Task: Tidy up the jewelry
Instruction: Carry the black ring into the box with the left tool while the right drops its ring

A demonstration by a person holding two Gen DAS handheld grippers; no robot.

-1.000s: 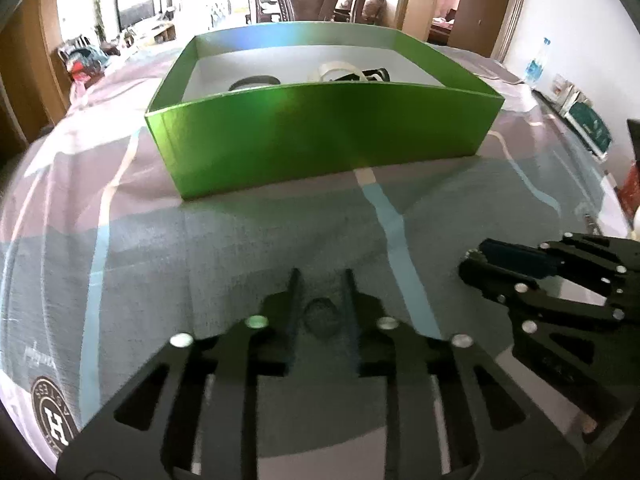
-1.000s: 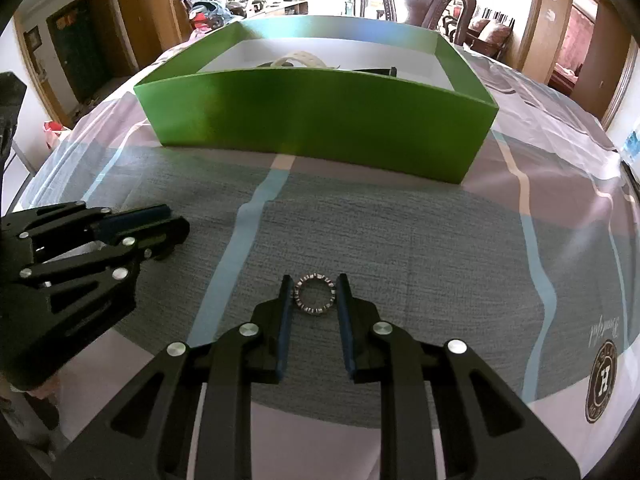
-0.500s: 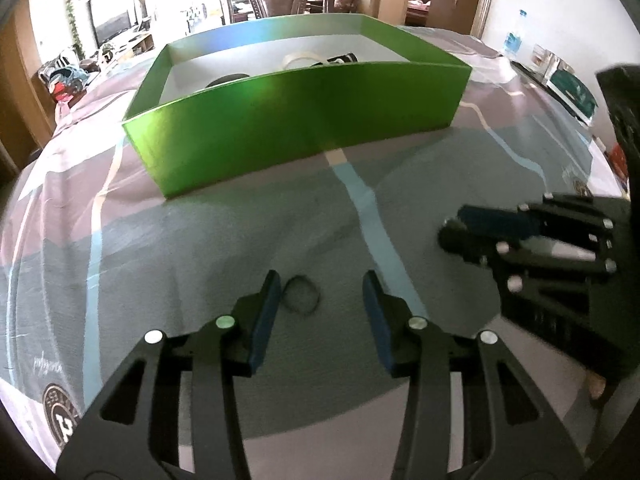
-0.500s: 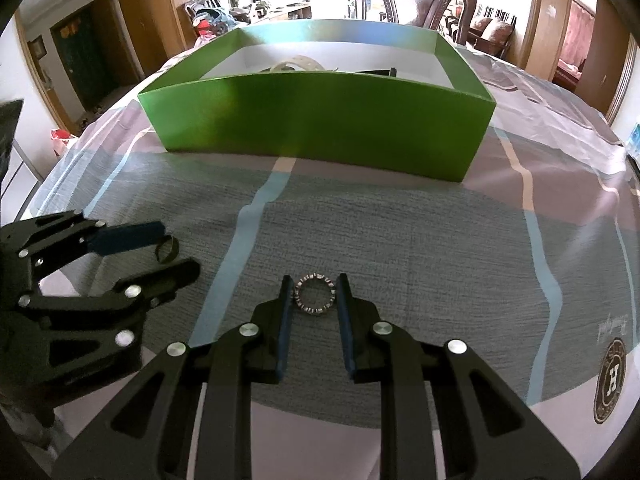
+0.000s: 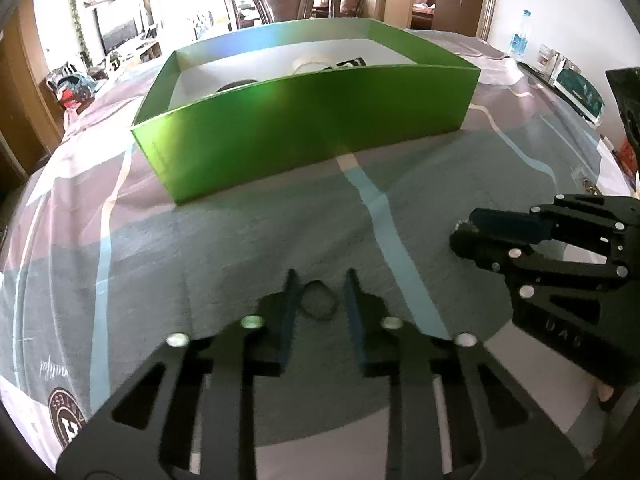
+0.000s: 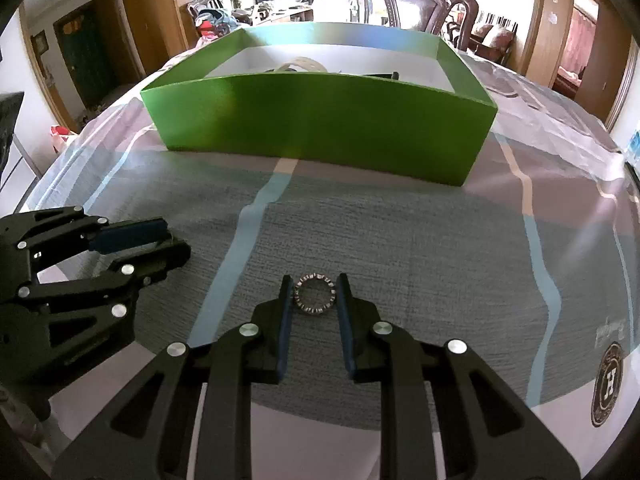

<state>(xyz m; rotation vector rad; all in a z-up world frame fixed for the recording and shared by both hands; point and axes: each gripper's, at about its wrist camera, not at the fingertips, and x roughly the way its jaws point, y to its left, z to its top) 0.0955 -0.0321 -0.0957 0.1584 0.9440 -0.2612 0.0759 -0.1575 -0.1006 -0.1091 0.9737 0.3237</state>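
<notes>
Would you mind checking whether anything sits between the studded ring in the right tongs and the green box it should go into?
Only bare tablecloth lies between the studded ring, held in the right tongs, and the green box. The one barrier is the box's near wall, which the ring must be lifted over. The left tongs sit off to the side.

A home; carved wooden chair (image 6: 420, 4), clothed table (image 6: 400, 240), wooden doors (image 6: 84, 52).

A thin dark ring (image 5: 319, 300) is seen flat on the tablecloth (image 5: 224, 248), between the parted fingers of the left gripper (image 5: 319, 280). Green box (image 5: 304, 136) beyond; right gripper (image 5: 472, 240) off to one side.
</notes>
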